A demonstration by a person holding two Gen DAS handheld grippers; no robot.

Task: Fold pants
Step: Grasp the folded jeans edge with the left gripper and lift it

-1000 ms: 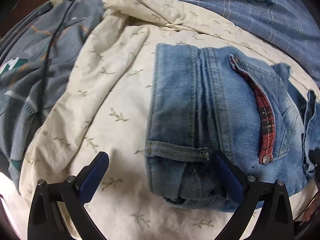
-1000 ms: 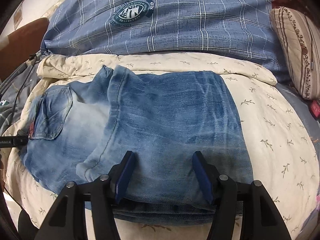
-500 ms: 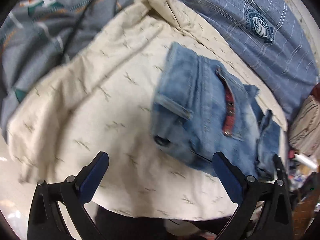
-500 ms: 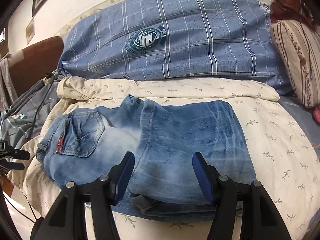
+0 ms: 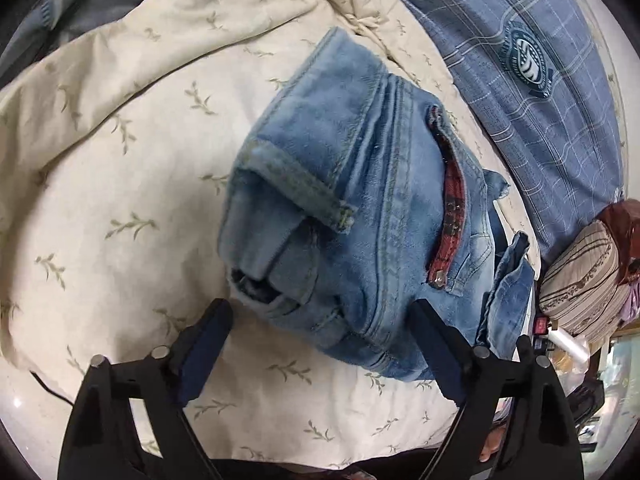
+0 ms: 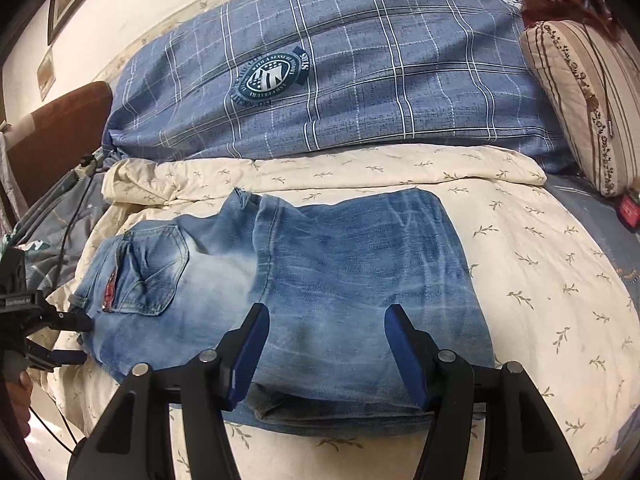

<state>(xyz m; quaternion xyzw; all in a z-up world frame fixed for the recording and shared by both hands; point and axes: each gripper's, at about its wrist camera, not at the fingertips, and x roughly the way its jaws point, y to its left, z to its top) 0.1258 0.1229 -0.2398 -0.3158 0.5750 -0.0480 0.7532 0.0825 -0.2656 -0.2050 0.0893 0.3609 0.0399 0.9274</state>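
Note:
Light-blue jeans (image 6: 352, 280) lie folded on the cream leaf-print sheet (image 6: 540, 280), with the legs doubled over to the right and the waist and back pocket at the left. In the left wrist view the waist end (image 5: 360, 208) shows a belt loop and red plaid pocket lining. My left gripper (image 5: 320, 344) is open and empty at the waist's near edge; it also shows in the right wrist view (image 6: 68, 340). My right gripper (image 6: 326, 352) is open and empty over the folded legs' near edge.
A blue plaid pillow (image 6: 340, 72) lies behind the jeans. A striped floral cushion (image 6: 580, 100) stands at the right. A grey blanket with a black cable (image 6: 60, 232) lies at the left, with a brown headboard (image 6: 56, 136) behind it.
Both grippers pulled back from the jeans, then came closer again. The left view swung round to face the waist end. The jeans stayed folded in place.

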